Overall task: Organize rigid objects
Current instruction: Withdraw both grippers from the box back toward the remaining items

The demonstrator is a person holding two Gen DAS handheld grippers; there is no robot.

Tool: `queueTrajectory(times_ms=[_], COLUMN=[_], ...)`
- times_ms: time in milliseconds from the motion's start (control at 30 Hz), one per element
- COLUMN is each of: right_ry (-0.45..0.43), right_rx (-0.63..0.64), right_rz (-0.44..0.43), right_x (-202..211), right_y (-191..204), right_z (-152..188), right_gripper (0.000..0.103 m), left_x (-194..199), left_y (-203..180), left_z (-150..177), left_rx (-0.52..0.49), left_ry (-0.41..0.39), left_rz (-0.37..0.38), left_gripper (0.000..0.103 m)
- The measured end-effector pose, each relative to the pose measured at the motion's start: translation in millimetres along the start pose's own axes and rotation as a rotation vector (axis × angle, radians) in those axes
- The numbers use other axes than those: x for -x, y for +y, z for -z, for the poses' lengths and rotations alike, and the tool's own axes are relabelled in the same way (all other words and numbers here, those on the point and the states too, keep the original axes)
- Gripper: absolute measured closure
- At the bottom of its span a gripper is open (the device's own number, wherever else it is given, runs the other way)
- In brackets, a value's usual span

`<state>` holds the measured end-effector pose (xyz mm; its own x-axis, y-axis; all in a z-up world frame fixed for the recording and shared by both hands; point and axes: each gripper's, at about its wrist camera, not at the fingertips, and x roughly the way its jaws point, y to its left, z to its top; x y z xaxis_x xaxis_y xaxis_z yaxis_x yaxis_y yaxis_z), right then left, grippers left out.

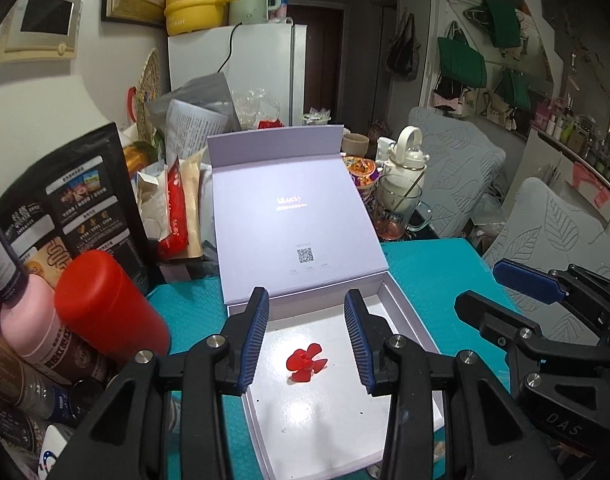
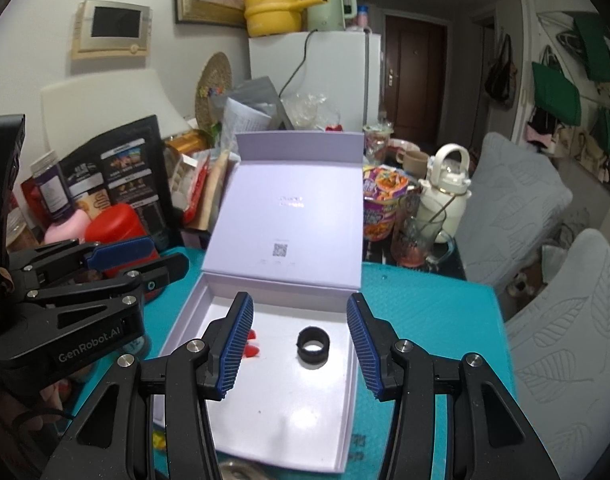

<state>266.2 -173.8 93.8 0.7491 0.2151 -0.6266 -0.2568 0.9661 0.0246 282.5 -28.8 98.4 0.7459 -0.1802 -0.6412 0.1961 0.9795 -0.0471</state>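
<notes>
A lilac gift box point(image 1: 411, 320) point(image 2: 185, 320) lies on the teal table with its lid point(image 1: 293, 224) point(image 2: 293, 220) propped up behind it. On its white floor rests a red plastic propeller point(image 1: 307, 364) point(image 2: 252, 349), half hidden by a finger in the right wrist view. A black ring point(image 2: 313, 347) sits to its right. My left gripper point(image 1: 307, 338) hovers above the propeller, open, nothing between its pads. My right gripper point(image 2: 299, 346) hovers above the ring, open and empty. Each gripper shows in the other's view: the right gripper point(image 1: 505, 292), the left gripper point(image 2: 145, 260).
Left of the box crowd a red canister point(image 1: 109, 308) point(image 2: 119, 220), a pink bottle point(image 1: 33, 320), a black snack bag point(image 1: 77, 208) and other packets. Behind right stand a noodle cup point(image 2: 385, 200), a glass mug point(image 2: 415, 240) and a white kettle point(image 2: 445, 188). Grey chairs point(image 2: 565, 320) flank the right edge.
</notes>
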Motion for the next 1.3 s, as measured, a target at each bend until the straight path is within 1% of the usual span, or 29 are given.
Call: queueTrajectory(times_ms=[233, 433, 500, 567, 600, 633, 667, 867, 967, 1067, 1167, 1300], right_ry=[-0.043, -0.059, -0.064, -0.068, -0.069, -0.069, -0.068, -0.063, -0.066, -0.058, -0.051, -0.03], right_rx=[0.013, 0.022, 0.025, 0.031, 0.034, 0.034, 0.033, 0.018, 0.015, 0.016, 0.019, 0.018], right_rz=[0.015, 0.019, 0.018, 0.015, 0.013, 0.014, 0.016, 0.015, 0.01, 0.008, 0.004, 0.006], right_x=[35, 58, 65, 72, 75, 77, 80, 93, 100, 103, 105, 105], right_y=[10, 19, 22, 25, 26, 26, 27, 30, 32, 36, 39, 40], right_z=[9, 24, 30, 36, 39, 42, 45, 66, 75, 84, 92, 105], right_gripper=[0.052, 0.051, 0.049, 0.046, 0.044, 0.043, 0.043, 0.036, 0.033, 0.033, 0.032, 0.031], left_x=[32, 54, 61, 69, 74, 77, 82, 95, 100, 104, 107, 110], left_y=[-3, -3, -4, -4, -3, -3, -2, 2, 2, 1, 3, 9], left_z=[11, 28, 33, 40, 44, 47, 51, 72, 80, 89, 97, 107], left_rx=[-0.013, -0.012, -0.013, -0.013, -0.013, -0.012, -0.011, -0.004, -0.013, -0.016, -0.011, 0.016], left_ry=[-0.039, -0.049, -0.047, -0.058, -0.068, -0.076, -0.083, -0.069, -0.068, -0.06, -0.048, -0.046], left_rz=[-0.018, -0.024, -0.037, -0.051, -0.06, -0.066, -0.073, -0.103, -0.102, -0.092, -0.113, -0.097], left_gripper=[0.064, 0.064, 0.052, 0.015, 0.011, 0.004, 0.002, 0.001, 0.001, 0.001, 0.001, 0.001])
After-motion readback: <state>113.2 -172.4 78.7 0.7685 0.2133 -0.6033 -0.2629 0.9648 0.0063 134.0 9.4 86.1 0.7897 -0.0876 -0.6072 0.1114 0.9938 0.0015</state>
